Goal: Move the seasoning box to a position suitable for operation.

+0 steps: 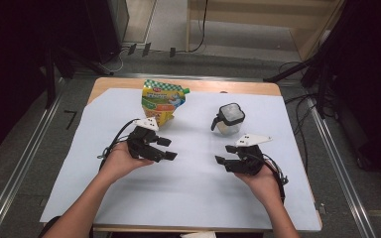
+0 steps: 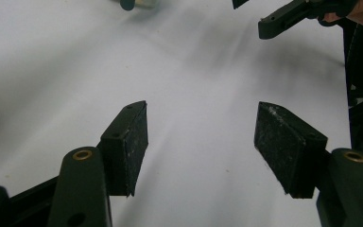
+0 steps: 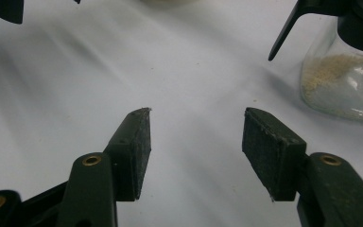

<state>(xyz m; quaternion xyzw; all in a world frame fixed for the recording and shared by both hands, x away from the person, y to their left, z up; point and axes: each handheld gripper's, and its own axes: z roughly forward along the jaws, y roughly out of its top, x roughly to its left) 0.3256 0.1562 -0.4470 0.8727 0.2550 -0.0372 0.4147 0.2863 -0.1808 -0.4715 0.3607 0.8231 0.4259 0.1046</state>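
On the table (image 1: 188, 84), covered by a white sheet (image 1: 188, 193), both hands rest low near the person's edge. Left hand-held gripper (image 1: 165, 148): jaws spread apart, nothing between the pads, bare sheet visible through the gap in the left gripper view (image 2: 202, 146). Right hand-held gripper (image 1: 223, 154): likewise released, pads apart over bare sheet in the right gripper view (image 3: 196, 146). The two grippers point toward each other, well apart. Glass jar (image 1: 228, 119) with black lid and handle stands upright just beyond the right hand-held gripper, holding a little pale powder (image 3: 328, 71) at the bottom. Green-and-yellow refill pouch (image 1: 162, 101) stands beyond the left hand-held gripper, near the table's far edge. Neither is touched.
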